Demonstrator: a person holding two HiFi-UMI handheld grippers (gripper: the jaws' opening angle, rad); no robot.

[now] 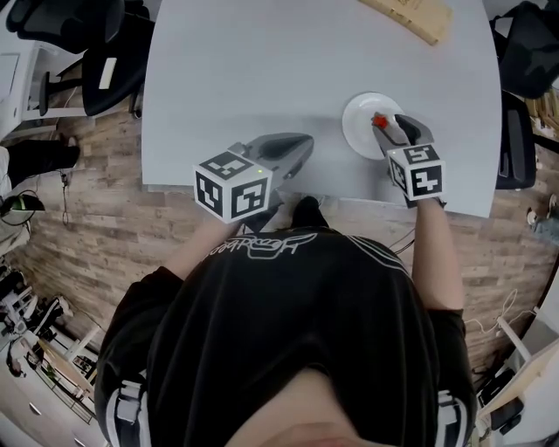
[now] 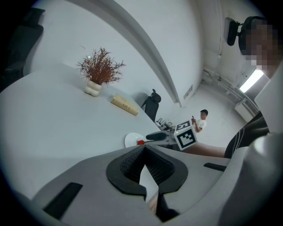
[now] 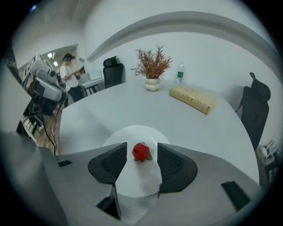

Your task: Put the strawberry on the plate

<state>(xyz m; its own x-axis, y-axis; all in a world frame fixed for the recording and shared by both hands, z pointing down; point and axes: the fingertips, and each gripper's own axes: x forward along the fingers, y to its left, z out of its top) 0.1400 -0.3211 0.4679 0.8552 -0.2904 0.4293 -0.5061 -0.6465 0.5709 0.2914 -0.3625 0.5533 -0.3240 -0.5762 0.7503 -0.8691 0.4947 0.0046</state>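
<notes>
The strawberry [image 3: 141, 151] is lying on the white plate [image 3: 132, 182]; the right gripper [image 3: 142, 155] is straddling it, jaws apart, likely releasing, and needing to be drawn back without nudging it, while the left gripper [image 2: 144, 153] is hovering closed, empty

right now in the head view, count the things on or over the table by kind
grippers (left gripper, right gripper): 2
plate: 1
strawberry: 1
tan box: 1
total: 5

Bright even light; fisheye-warped, vignetted edges
</notes>
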